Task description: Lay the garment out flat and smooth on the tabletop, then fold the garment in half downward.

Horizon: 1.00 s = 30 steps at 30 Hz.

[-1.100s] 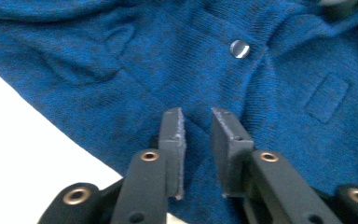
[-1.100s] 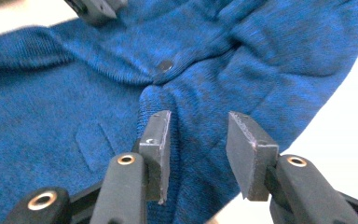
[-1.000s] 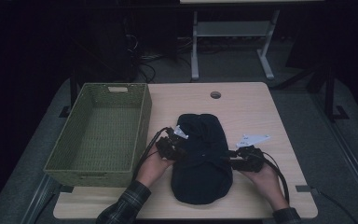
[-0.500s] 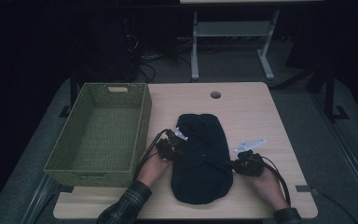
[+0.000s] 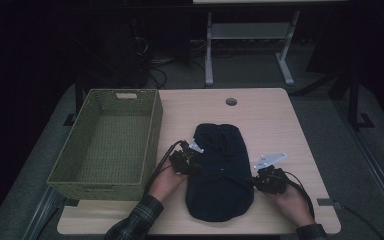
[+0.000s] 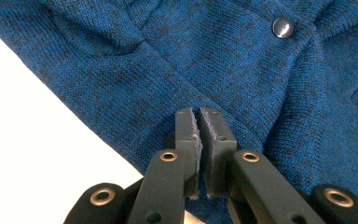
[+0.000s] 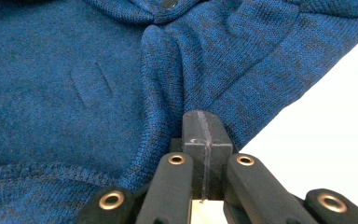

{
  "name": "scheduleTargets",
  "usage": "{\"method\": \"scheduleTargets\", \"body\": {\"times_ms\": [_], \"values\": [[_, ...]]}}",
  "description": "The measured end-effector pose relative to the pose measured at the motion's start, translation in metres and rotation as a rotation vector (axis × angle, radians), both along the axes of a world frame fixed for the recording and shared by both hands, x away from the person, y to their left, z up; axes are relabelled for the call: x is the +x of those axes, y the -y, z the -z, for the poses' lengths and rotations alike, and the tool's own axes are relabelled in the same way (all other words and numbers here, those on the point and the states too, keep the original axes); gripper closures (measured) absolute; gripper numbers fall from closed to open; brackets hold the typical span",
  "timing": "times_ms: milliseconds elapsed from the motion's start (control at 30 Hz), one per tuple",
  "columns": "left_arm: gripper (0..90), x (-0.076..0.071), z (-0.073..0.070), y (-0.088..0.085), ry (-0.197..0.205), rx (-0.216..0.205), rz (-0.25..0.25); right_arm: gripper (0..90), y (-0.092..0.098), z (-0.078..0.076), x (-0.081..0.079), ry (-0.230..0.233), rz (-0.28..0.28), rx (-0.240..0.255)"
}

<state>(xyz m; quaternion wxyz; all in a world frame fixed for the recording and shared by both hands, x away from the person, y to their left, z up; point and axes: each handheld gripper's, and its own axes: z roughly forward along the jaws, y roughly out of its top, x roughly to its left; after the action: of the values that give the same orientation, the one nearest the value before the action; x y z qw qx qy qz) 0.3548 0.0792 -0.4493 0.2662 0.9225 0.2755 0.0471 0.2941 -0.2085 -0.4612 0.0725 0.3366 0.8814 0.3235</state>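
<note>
1. The right claw [image 5: 256,181] now sits a touch nearer the person than a second ago, at about 4 o'clock on the sweater [image 5: 220,175]. In the right gripper view its jaws are pressed flat together, with only a thin seam between the pads [image 7: 203,114].
2. The left claw [image 5: 196,162] has hardly shifted and rests at the sweater's 9 o'clock edge. In the left gripper view its jaws are nearly closed, with a sliver of a gap [image 6: 198,112].
3. Both tips lie right on the knit edge. I cannot tell whether either one has cloth nipped between the pads.
4. My reading is that both side edges are now pinched or about to be. The sweater then looks ready to be lifted or folded, probably on its way into the basket [image 5: 152,135].
5. The sweater has kept its shape and place. It lies flat on the tabletop [image 5: 280,120], just in front of the person, as a long rounded bundle running from 6 to 12 o'clock.
6. Up close it is a dark blue speckled knit with soft folds and a dark button [image 6: 282,28] on its front.
7. The woven green basket stands empty at 9 o'clock, just beside the sweater but not touching it.
8. A small round hole [image 5: 231,101] marks the tabletop at 12 o'clock.
</note>
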Motion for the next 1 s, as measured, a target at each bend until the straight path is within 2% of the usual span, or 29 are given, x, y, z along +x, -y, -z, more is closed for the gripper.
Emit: {"method": "scheduleTargets", "body": {"times_ms": [533,800,833,933,1000], "values": [[85.6,-0.019,0.004,0.015,-0.052,-0.086,0.068,90.0,0.027,-0.001,-0.025,-0.013,-0.008,-0.003],[85.6,-0.034,0.004,0.023,-0.074,-0.098,0.116,90.0,0.031,-0.002,-0.040,-0.013,-0.017,-0.018],[85.5,-0.036,0.003,0.025,-0.065,-0.089,0.123,90.0,0.032,-0.003,-0.041,-0.012,-0.020,-0.019],[83.4,-0.034,-0.001,0.025,-0.060,-0.083,0.127,90.0,0.033,-0.007,-0.043,0.011,-0.011,-0.014],[83.8,-0.031,-0.005,0.022,-0.053,-0.104,0.101,90.0,0.036,-0.014,-0.038,0.029,0.003,0.016]]}}
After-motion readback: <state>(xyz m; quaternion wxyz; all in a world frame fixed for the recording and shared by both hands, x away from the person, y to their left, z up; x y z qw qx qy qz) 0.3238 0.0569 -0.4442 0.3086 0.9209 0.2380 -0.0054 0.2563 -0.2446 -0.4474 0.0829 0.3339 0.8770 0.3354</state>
